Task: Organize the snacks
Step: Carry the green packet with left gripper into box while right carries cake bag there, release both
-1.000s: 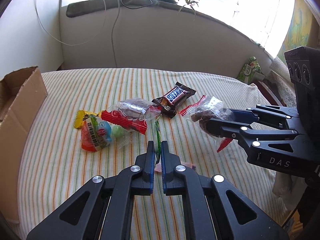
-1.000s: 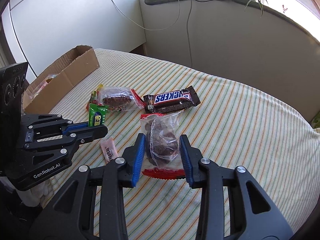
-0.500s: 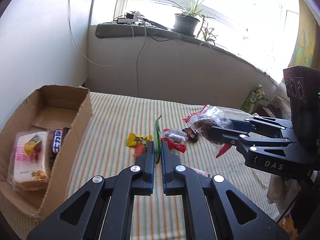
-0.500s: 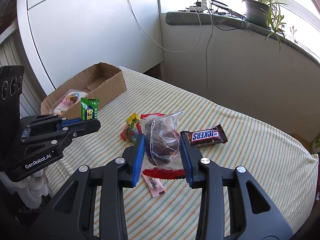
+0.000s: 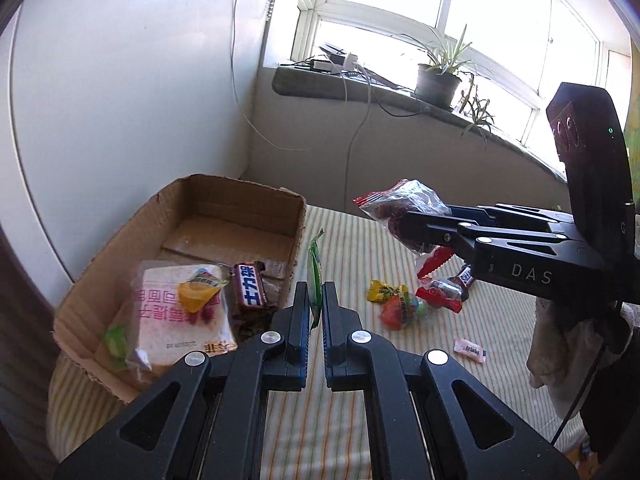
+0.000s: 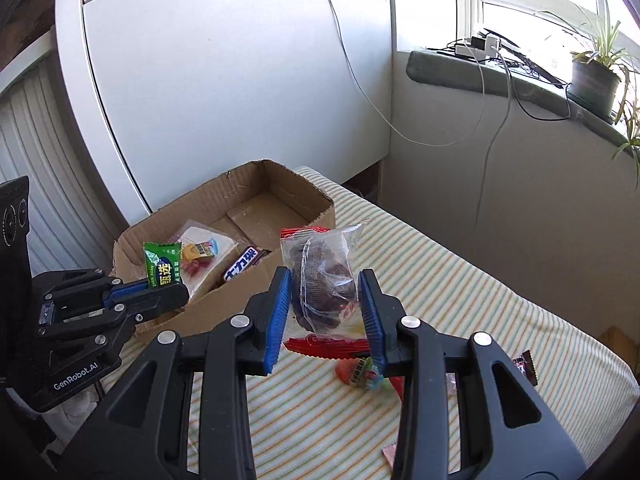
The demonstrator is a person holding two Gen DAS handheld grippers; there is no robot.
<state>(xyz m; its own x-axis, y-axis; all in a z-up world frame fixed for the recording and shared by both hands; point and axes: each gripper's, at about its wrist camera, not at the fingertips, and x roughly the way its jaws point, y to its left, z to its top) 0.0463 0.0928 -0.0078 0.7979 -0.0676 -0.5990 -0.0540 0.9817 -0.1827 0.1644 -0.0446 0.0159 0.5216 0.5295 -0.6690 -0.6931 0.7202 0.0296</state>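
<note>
The cardboard box (image 5: pixel 192 240) already holds several snacks, the left gripper (image 5: pixel 316 312) is clamped on a green packet (image 5: pixel 315 276) and the right gripper (image 6: pixel 324 304) on a clear bag (image 6: pixel 324 276) — both near the box — while some snacks (image 5: pixel 400 308) remain on the striped cloth (image 5: pixel 500 340).

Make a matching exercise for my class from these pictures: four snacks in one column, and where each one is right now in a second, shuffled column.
Column one:
1. green candy packet
2. clear bag of dark snacks
3. sliced bread pack
4. pink candy wrapper

Column two:
A. lying inside the cardboard box
B. pinched in the left gripper
C. lying on the striped cloth
D. clamped in the right gripper

Pairs: 1-B, 2-D, 3-A, 4-C
</note>
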